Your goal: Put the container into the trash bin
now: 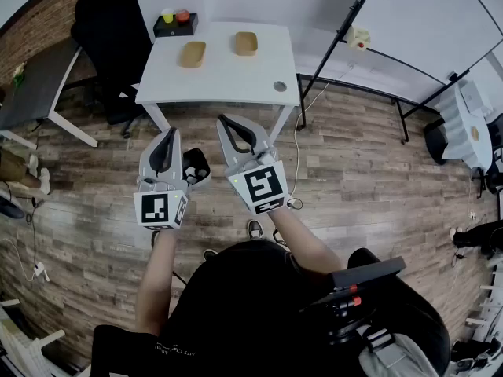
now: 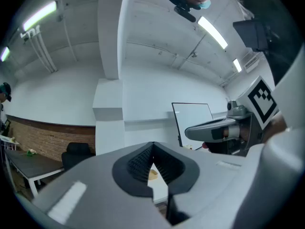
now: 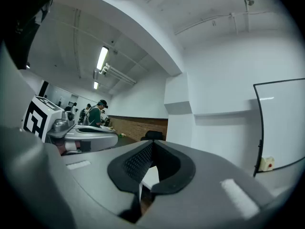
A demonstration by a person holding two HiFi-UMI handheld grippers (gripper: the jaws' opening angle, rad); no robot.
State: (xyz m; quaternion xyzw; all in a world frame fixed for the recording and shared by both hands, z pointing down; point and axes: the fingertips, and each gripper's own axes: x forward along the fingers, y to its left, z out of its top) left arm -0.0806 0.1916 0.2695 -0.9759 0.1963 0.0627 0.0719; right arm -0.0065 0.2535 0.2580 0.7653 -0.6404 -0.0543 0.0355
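Two shallow brown containers (image 1: 192, 53) (image 1: 245, 43) lie on the white table (image 1: 228, 81) ahead of me. One container (image 2: 153, 174) shows as a small tan shape through the gap below the left jaws. A small black trash bin (image 1: 197, 166) stands on the wood floor just right of my left gripper (image 1: 168, 134). My right gripper (image 1: 223, 120) is held beside it, pointing at the table's front edge. Both grippers are shut and empty, well short of the containers. In the left gripper view my left gripper (image 2: 152, 145) sees the right gripper (image 2: 217, 128) beside it.
A black tray (image 1: 174, 23) with a yellow and a red cup sits at the table's far left corner. A black chair (image 1: 110, 30) and a grey desk (image 1: 31, 85) stand to the left. Whiteboard frames (image 1: 393, 45) stand to the right. People stand far off in the right gripper view.
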